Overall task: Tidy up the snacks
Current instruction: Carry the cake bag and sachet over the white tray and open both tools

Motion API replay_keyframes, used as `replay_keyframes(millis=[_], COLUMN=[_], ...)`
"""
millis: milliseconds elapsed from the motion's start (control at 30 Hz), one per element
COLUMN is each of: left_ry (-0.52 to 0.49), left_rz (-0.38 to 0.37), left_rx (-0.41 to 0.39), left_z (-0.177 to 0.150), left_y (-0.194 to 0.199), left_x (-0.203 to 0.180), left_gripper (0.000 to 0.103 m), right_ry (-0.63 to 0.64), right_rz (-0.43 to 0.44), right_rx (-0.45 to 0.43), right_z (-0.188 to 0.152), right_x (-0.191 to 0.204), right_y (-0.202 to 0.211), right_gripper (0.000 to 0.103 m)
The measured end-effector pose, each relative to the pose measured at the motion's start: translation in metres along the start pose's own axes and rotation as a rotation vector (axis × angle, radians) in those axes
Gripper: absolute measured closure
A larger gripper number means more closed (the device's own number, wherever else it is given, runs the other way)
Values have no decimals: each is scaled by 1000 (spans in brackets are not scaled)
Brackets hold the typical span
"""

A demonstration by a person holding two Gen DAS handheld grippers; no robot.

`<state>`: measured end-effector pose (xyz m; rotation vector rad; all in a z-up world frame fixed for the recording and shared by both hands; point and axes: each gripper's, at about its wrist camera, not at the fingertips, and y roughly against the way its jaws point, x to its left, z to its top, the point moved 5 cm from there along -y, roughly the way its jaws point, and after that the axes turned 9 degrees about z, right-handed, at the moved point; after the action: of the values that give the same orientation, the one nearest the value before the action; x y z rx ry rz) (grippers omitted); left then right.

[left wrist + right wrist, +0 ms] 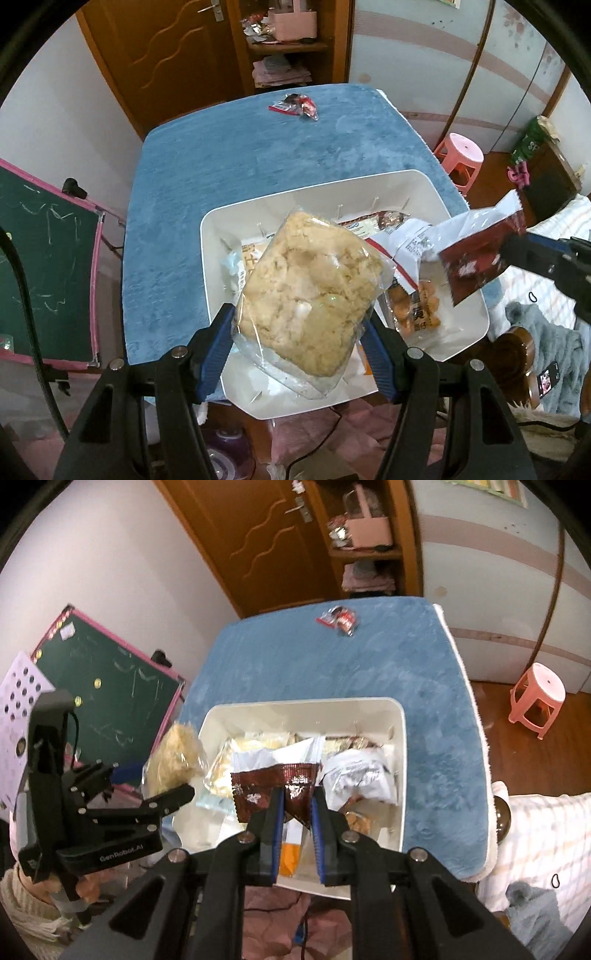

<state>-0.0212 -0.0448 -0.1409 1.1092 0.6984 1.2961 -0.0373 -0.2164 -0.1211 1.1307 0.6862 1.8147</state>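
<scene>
The left tongs (299, 332) stand about half open, their blue pads pressed on either side of a clear bag of pale crumbly cake (306, 295). The bag is held above the near left part of the white bin (424, 184), tilted, its long axis running from the near side of the tongs up and away toward the bin's far edge. From the right wrist view the same bag shows at the bin's left rim.

The right tongs (297, 805) are nearly closed, pinching the lower edge of a dark red packet (273, 786) with a white back. The packet fans out wider than the tongs, its long axis lying across them, and hangs over the middle of the bin.

The bin sits at the near end of the desk (240, 166), which is covered in blue plush. It already holds several snacks, among them an orange packet (413, 314) and a crumpled white one (358, 779). A small red wrapper (295, 107) lies alone at the desk's far end, well apart from the bin.
</scene>
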Motion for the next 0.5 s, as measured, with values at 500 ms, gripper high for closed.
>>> replay_keyframes(millis=[500], left_ry=[37], left_rz=[67], left_rx=[-25], left_z=[-5], left_y=[1], left_x=[6], left_gripper=[18], right_ry=[39], right_rz=[-42], right_rx=[76], right_z=[-8], right_x=[8], right_y=[-11], right_gripper=[53])
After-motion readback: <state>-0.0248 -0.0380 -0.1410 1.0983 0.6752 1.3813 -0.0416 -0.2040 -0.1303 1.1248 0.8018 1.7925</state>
